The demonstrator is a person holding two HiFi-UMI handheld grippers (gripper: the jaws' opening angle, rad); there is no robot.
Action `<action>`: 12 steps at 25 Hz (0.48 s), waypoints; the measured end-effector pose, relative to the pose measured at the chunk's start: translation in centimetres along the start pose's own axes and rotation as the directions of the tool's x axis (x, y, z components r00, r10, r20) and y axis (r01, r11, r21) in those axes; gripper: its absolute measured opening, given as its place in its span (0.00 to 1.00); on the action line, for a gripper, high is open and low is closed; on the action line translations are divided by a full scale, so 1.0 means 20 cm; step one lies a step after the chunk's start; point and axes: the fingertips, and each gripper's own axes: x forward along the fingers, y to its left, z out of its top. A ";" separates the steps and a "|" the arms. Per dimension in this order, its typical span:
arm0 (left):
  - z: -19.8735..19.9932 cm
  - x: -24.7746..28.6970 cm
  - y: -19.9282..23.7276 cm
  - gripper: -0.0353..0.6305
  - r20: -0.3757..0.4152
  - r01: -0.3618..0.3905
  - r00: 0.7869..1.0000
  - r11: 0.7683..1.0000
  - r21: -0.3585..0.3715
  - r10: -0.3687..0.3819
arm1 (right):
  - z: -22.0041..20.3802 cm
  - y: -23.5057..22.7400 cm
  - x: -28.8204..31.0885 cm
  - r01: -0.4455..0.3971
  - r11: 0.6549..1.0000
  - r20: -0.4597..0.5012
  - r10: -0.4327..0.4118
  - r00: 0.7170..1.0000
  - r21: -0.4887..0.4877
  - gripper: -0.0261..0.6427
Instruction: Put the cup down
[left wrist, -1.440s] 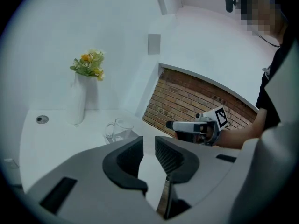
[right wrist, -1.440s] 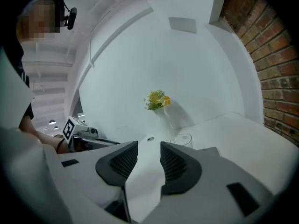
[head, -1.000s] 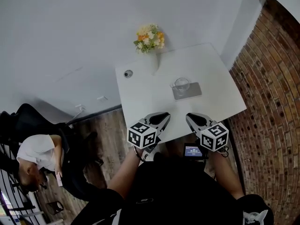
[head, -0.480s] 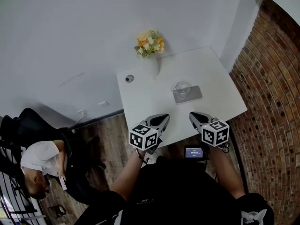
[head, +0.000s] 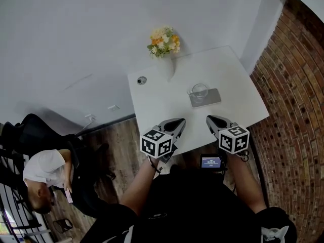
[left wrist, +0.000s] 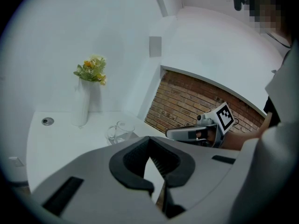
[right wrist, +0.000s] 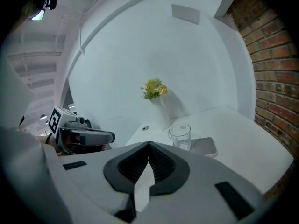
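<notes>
The glass cup (head: 199, 90) stands upright on a grey mat (head: 210, 99), right of the counter's (head: 157, 100) middle, so the put-down looks done. Left gripper (head: 180, 121) and right gripper (head: 209, 118) hover at the near edge, well apart from the cup, fingers closed on nothing. No further move seems needed.

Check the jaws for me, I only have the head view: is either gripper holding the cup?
Observer: No. In its own view the left gripper has its jaws together, with nothing between them.
Operator: Right one?
Observer: The right gripper is shut and empty too.
Operator: Cup upright?
Observer: Yes. The glass cup stands upright on the grey mat, looks empty, and is apart from both grippers.
</notes>
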 end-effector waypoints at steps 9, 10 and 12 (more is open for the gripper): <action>0.00 0.02 -0.01 0.06 -0.008 0.017 1.000 1.000 -0.005 -0.017 | 0.01 0.00 0.00 0.020 0.999 -0.012 -0.020 1.000 -0.031 0.06; 0.00 0.02 -0.02 0.06 -0.010 0.019 1.000 1.000 -0.005 -0.019 | 0.01 0.00 0.00 0.022 0.999 -0.010 -0.023 1.000 -0.031 0.06; -0.01 0.02 -0.02 0.06 -0.013 0.022 1.000 1.000 -0.004 -0.022 | 0.01 0.00 0.00 0.025 0.999 -0.008 -0.026 1.000 -0.031 0.06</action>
